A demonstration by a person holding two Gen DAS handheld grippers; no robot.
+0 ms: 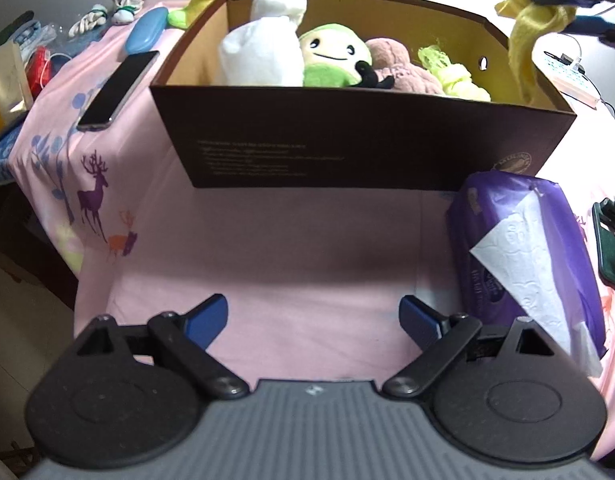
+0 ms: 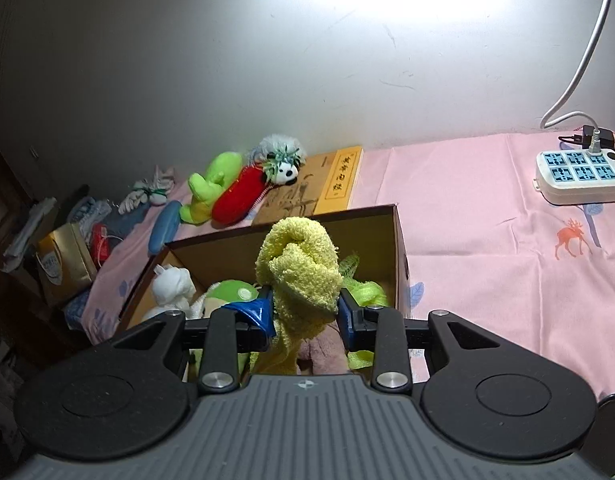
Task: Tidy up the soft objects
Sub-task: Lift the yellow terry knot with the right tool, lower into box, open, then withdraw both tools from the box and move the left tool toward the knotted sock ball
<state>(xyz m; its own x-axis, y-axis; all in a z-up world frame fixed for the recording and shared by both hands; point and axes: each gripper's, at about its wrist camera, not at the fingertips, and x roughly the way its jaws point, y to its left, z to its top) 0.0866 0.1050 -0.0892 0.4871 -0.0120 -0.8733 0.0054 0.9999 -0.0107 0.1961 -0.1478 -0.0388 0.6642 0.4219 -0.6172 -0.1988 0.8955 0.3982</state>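
A brown cardboard box point(image 1: 363, 140) stands on the pink cloth and holds a white plush point(image 1: 263, 48), a green smiling plush point(image 1: 333, 58), a pink plush point(image 1: 403, 66) and a lime knotted cloth point(image 1: 455, 74). My left gripper point(image 1: 313, 316) hovers open over bare cloth in front of the box. Above the box's right end, my right gripper point(image 2: 305, 312) is shut on a knotted yellow towel point(image 2: 301, 264), also seen as the yellow towel point(image 1: 531, 20) hanging at the top right of the left wrist view. The box point(image 2: 399, 248) lies below it.
A purple tissue pack point(image 1: 523, 248) lies right of my left gripper. A phone point(image 1: 119, 90) and blue case point(image 1: 147, 34) lie left of the box. Behind the box rest a green plush point(image 2: 209, 188), a red plush point(image 2: 243, 196), a flat carton point(image 2: 343, 178); a power strip point(image 2: 583, 178) sits far right.
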